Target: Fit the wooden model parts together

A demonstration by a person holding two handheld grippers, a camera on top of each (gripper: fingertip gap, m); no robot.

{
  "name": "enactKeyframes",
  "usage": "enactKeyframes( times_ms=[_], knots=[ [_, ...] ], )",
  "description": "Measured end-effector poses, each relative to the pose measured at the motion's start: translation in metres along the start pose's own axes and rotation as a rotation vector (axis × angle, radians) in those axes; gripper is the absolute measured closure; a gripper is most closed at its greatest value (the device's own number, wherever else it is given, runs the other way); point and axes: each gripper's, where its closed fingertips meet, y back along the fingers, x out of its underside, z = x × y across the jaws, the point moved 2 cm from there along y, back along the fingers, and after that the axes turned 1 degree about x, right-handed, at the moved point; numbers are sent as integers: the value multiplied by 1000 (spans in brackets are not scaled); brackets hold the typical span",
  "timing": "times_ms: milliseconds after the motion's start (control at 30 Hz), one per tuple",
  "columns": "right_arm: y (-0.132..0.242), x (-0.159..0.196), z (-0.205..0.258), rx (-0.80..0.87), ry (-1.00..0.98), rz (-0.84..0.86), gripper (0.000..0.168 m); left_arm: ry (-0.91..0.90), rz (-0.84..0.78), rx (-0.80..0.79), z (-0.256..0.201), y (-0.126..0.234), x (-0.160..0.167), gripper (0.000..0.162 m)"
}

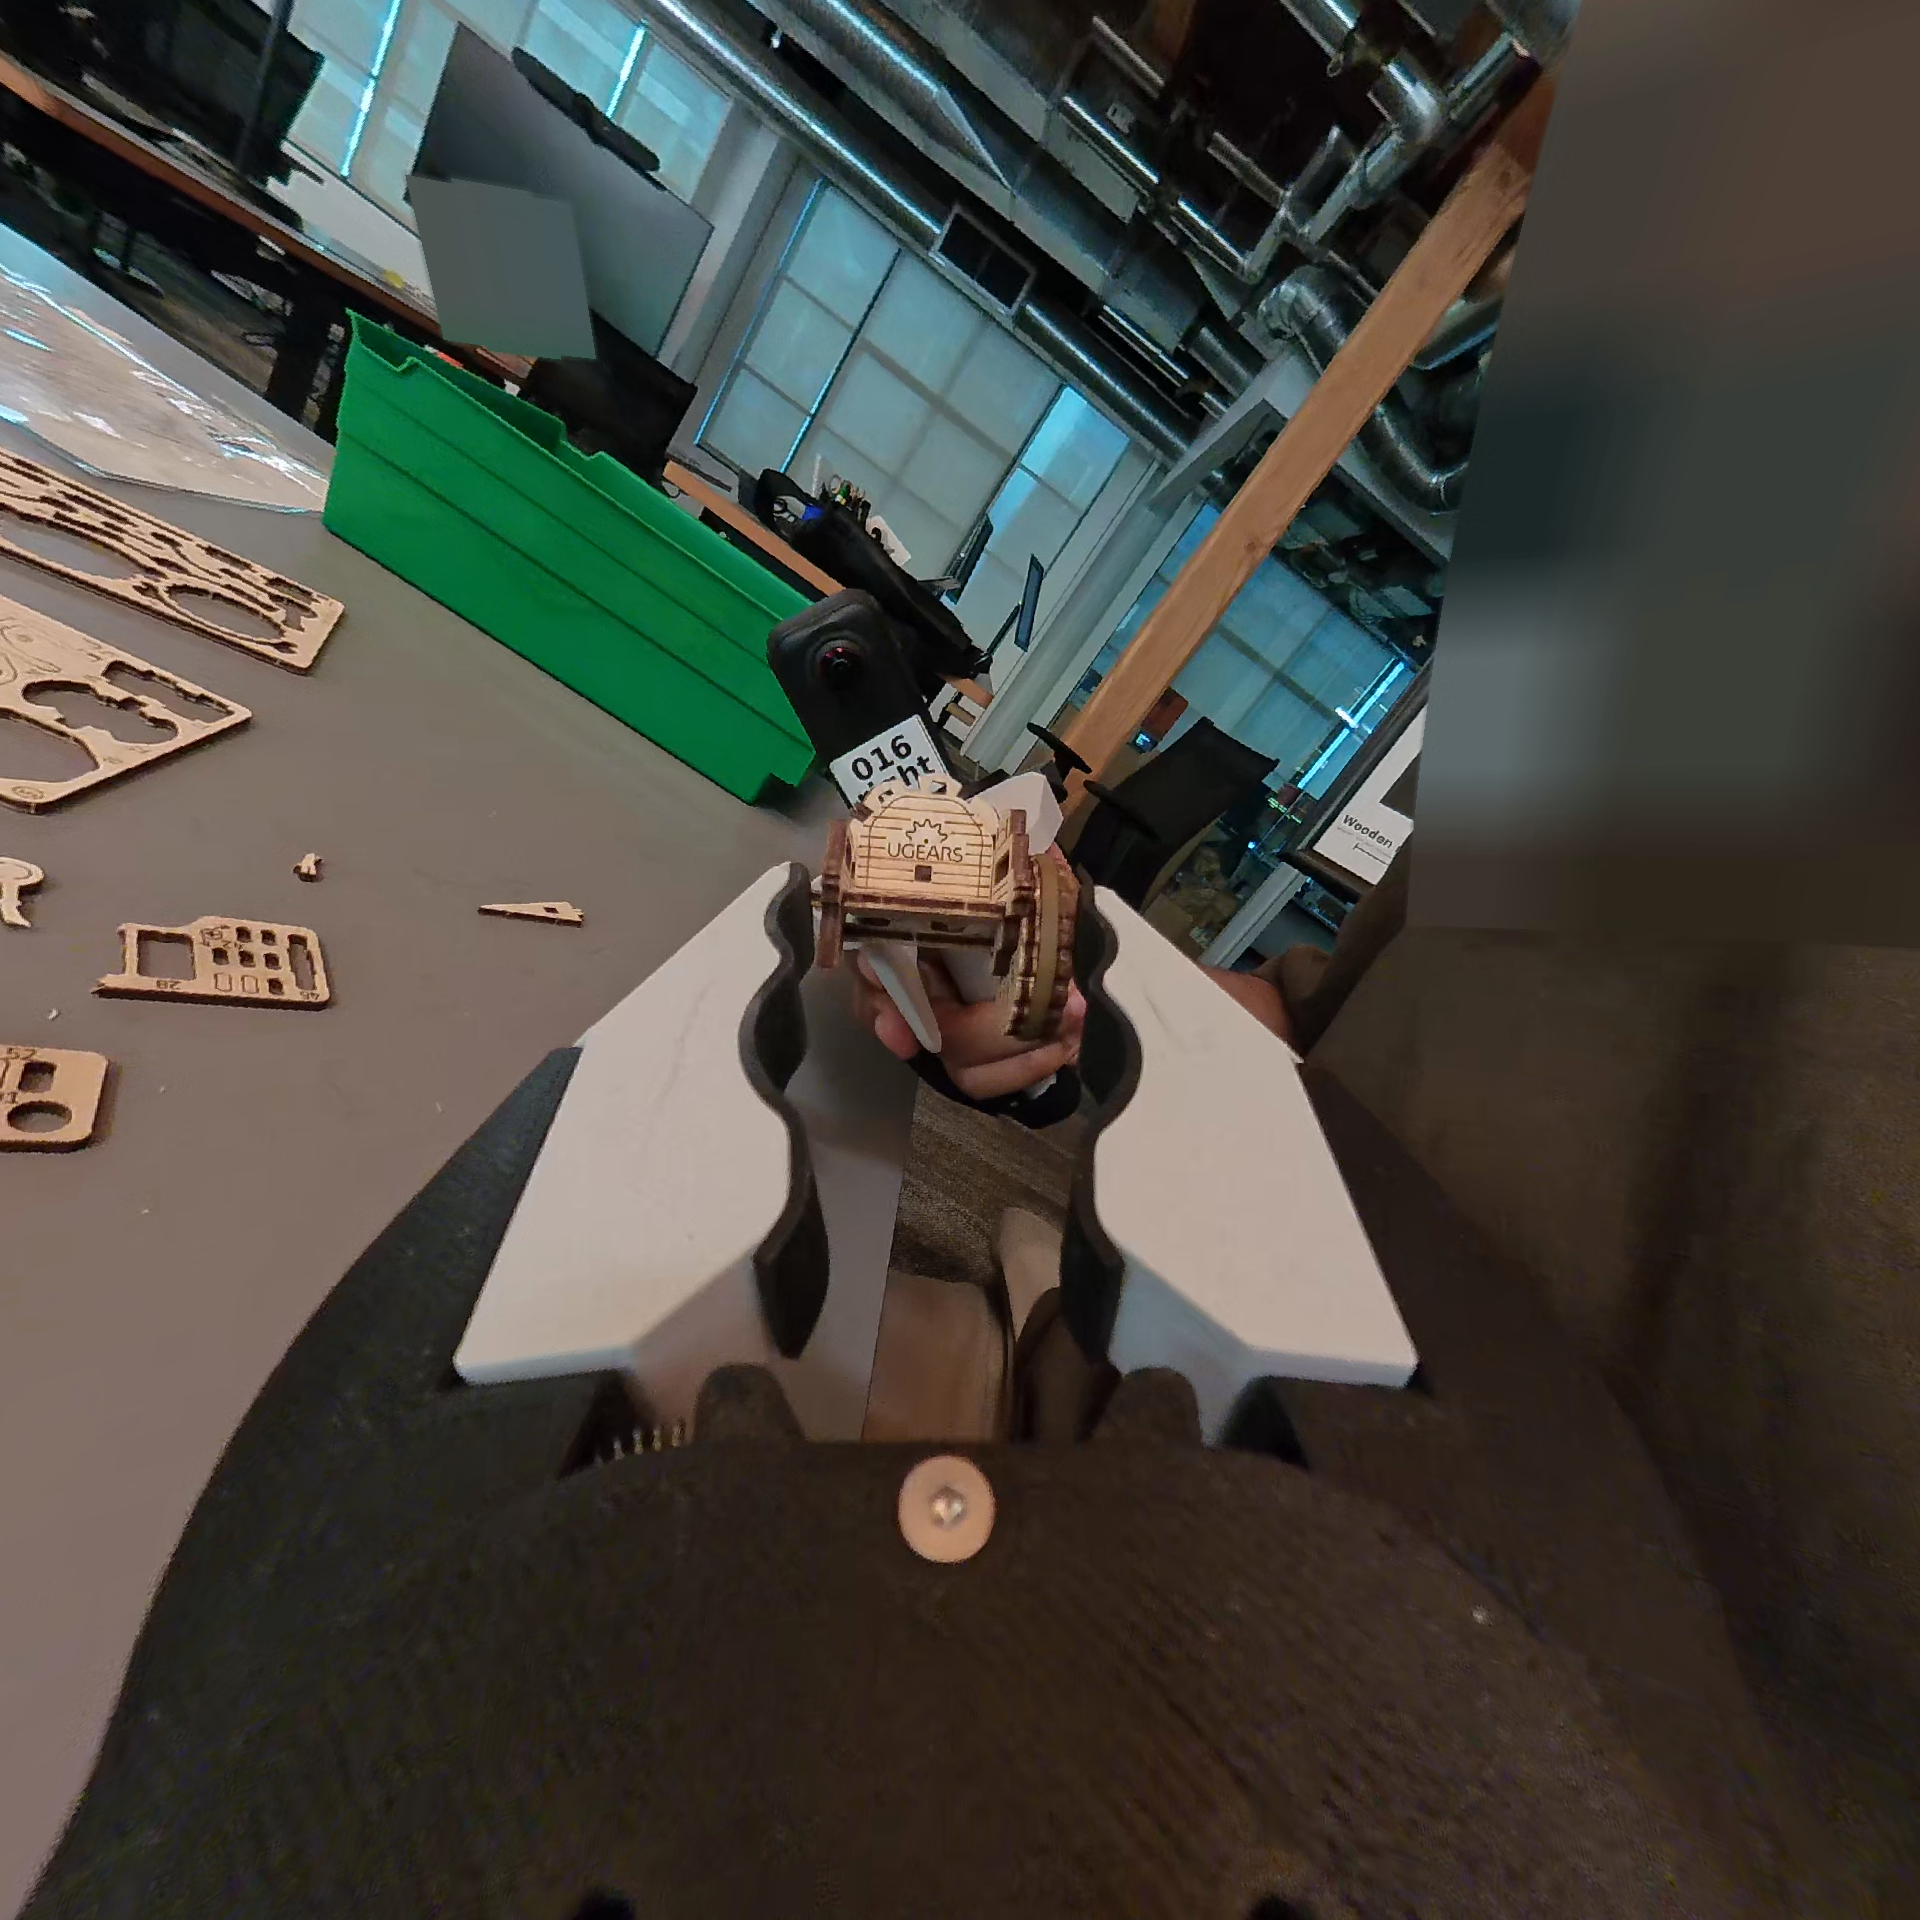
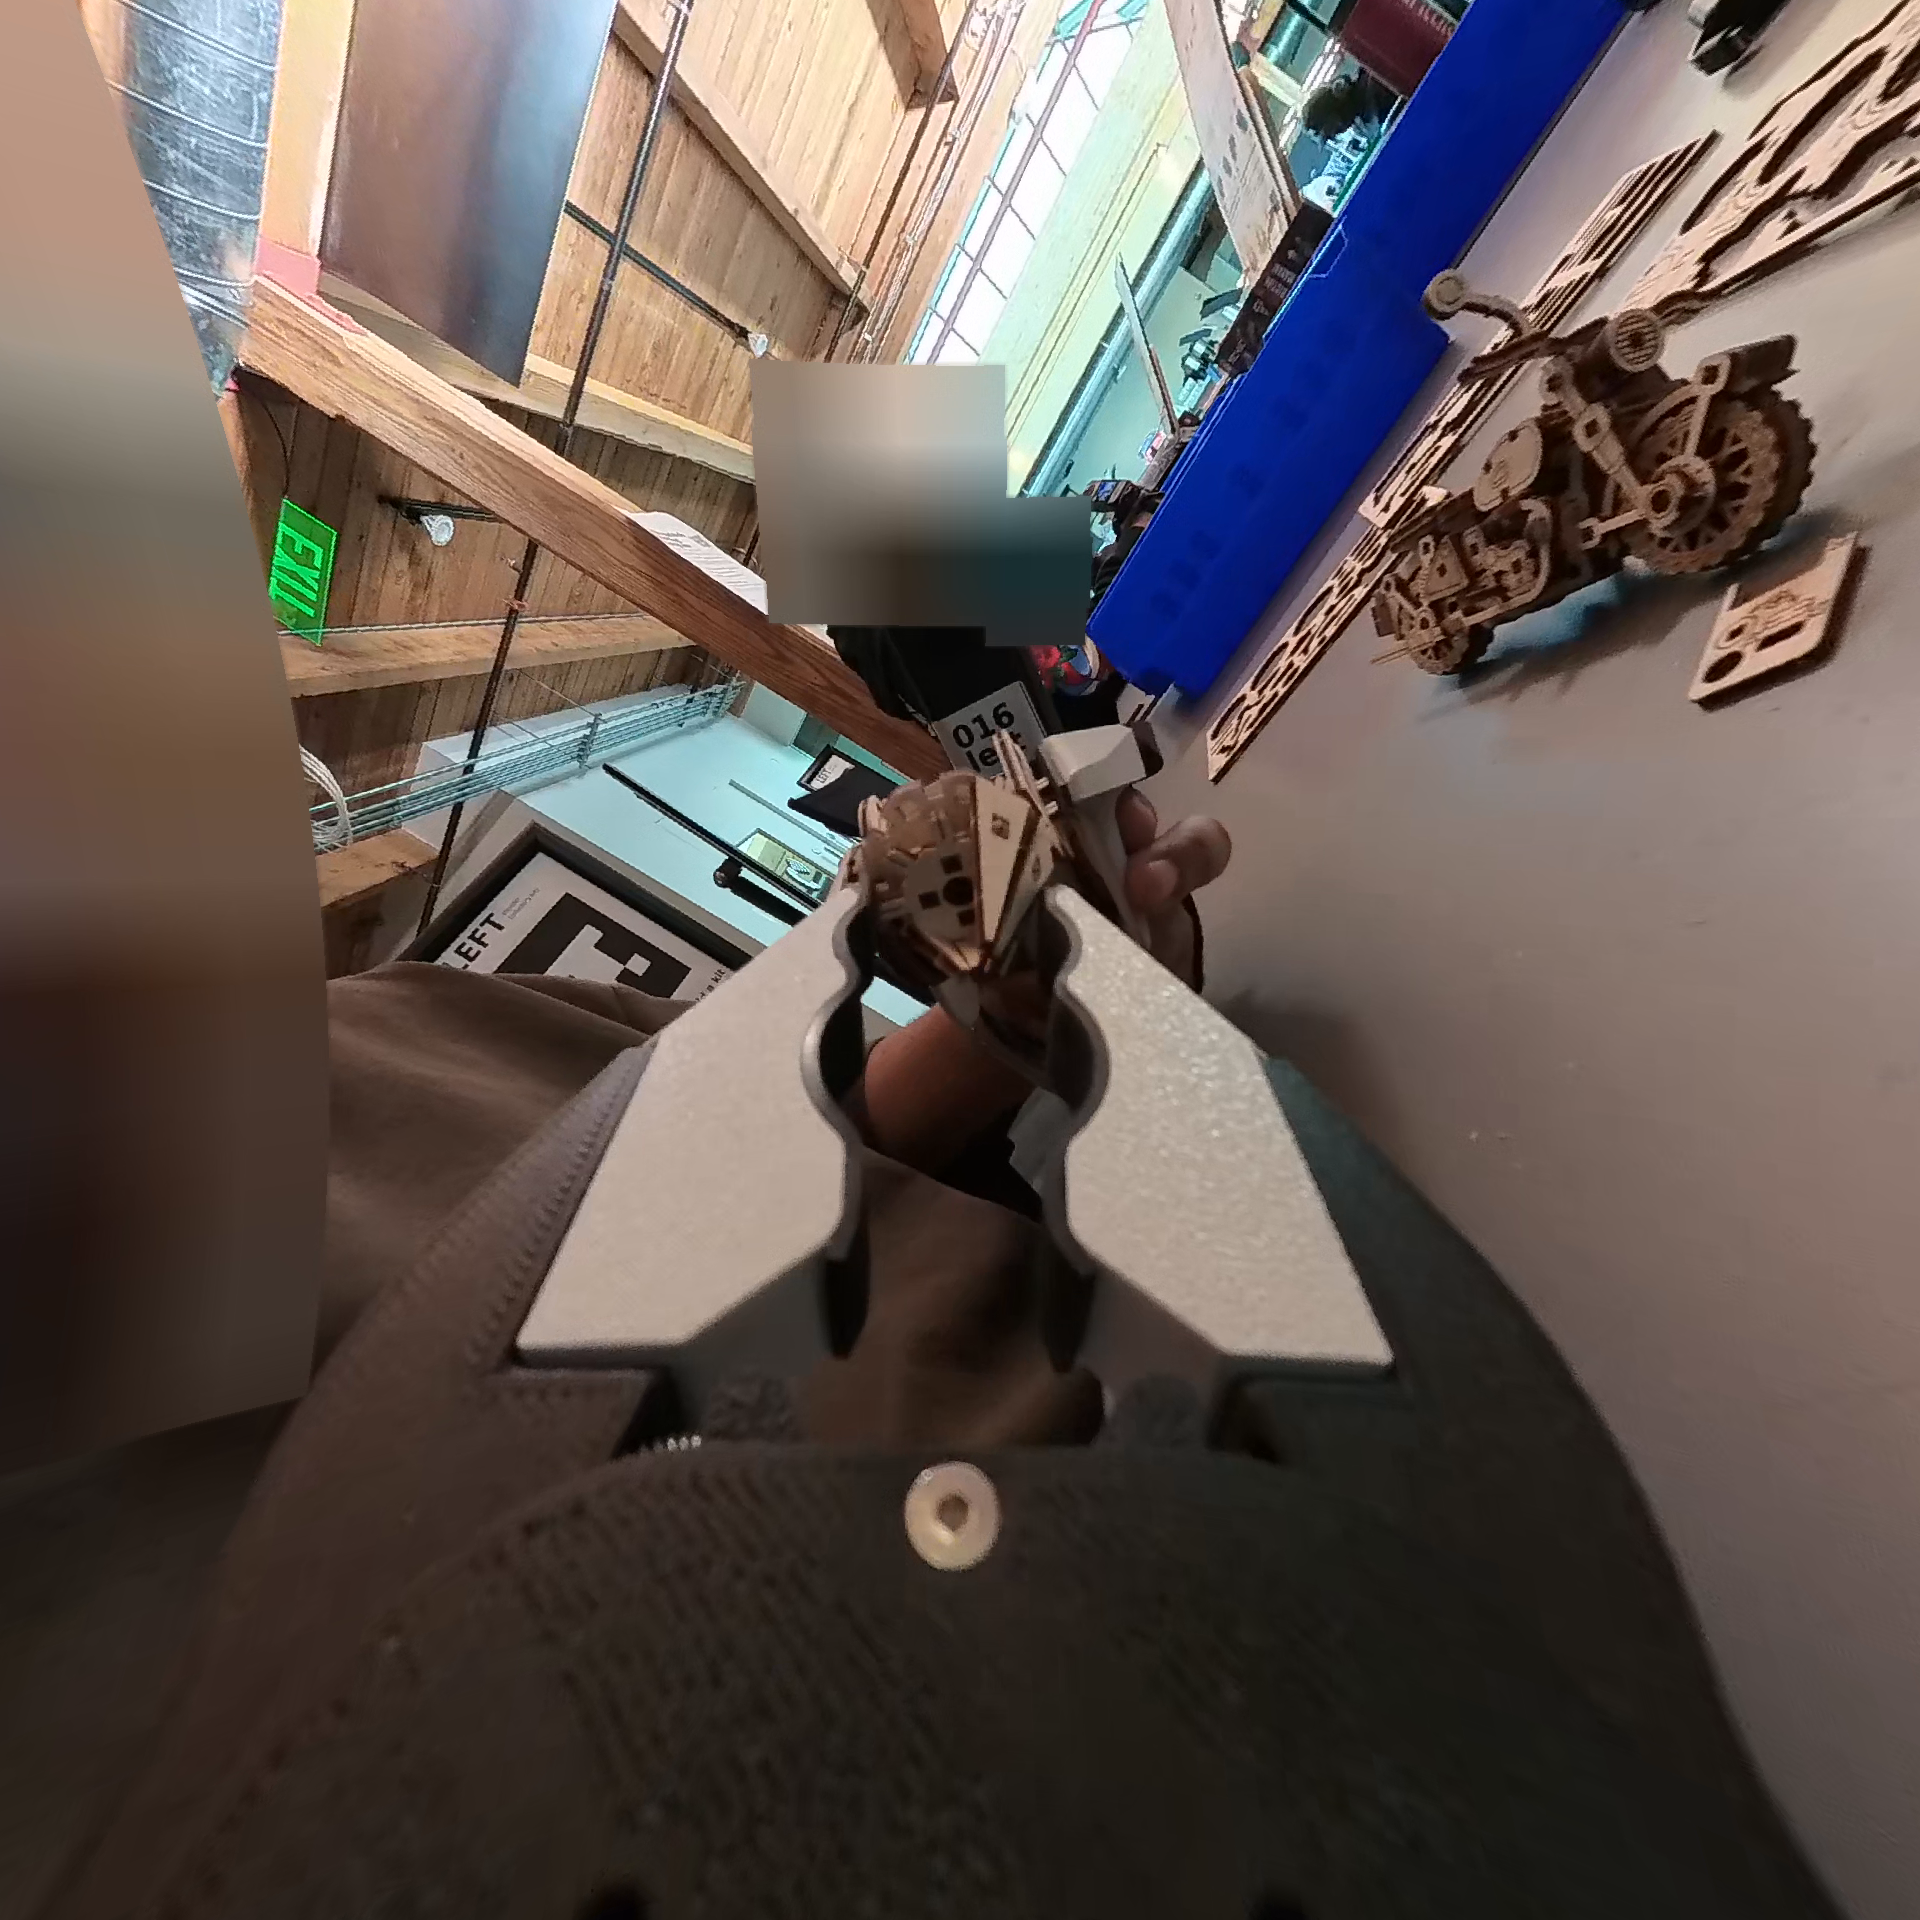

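On the left of the left wrist view, punched-out wooden sheets and a few small loose pieces lie flat on the grey table, with a green bin behind them. Further right, past the table edge, the left gripper pinches a small wooden sub-assembly at its fingertips, held up in the air. The right gripper reaches it from the far side, and a hand shows below.

In the right wrist view, the right gripper also pinches the sub-assembly between its tips, so both tools grip the same piece, off the table on the person's side. To the right, a finished wooden motorcycle stands on the table near a blue bin, with more sheets and a small card beside it.

The job looks well along: the held unit is already many parts joined, though loose pieces suggest more remain. I cannot tell which joint is being pressed now.

Room is good: the grip sits in free air, clear of the table edge, with the bins and motorcycle well apart.
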Motion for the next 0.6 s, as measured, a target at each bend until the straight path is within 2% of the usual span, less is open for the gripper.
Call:
enactKeyframes(
  times_ms=[300, 600],
  knots=[
    [0, -1, 1, 2, 1, -7, 139, 16, 2, 5, 0, -1, 1, 114],
    [-1, -2, 2, 4, 6, -23, 139, 163, -43, 74, 1, 0, -2, 113]
  ],
)
